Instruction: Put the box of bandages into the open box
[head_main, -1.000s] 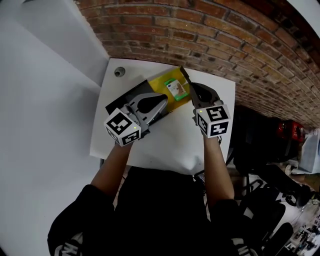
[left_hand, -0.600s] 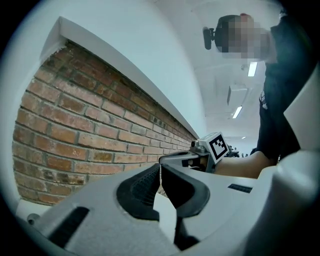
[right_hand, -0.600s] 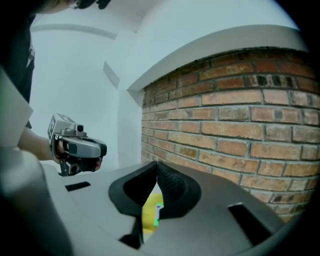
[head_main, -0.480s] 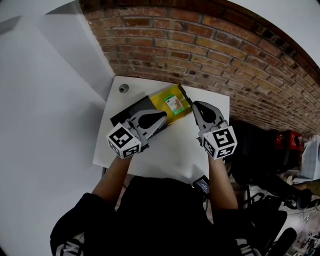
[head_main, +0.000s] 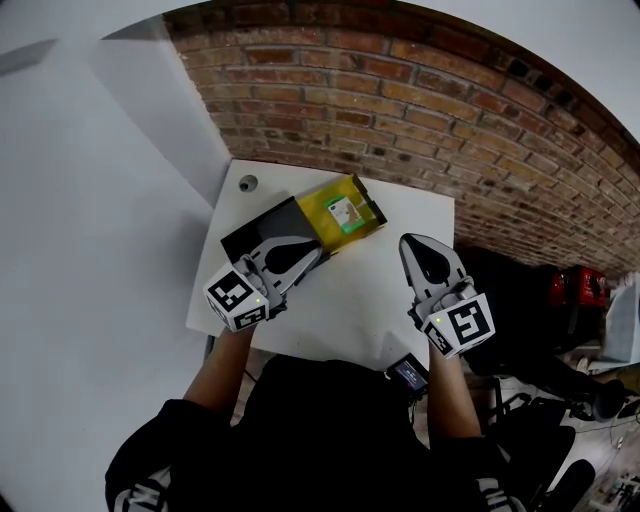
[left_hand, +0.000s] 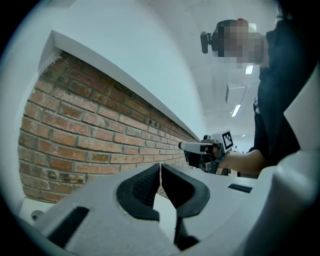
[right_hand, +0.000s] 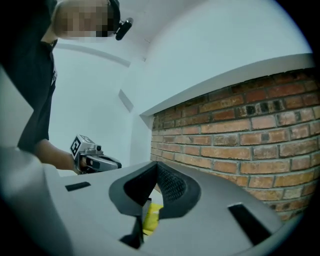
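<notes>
The bandage box (head_main: 345, 211), judged light, stiff cardboard best pinched across its short sides, is seen inside the yellow open box (head_main: 312, 205); left gripper (head_main: 315, 252) and right gripper (head_main: 410, 243) are seen closed, empty.

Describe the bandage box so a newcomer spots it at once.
Find the white table against the brick wall; near its far edge an open yellow box lies beside a black panel. The box of bandages lies inside it: small, white and green, the only green thing on the table.
</notes>
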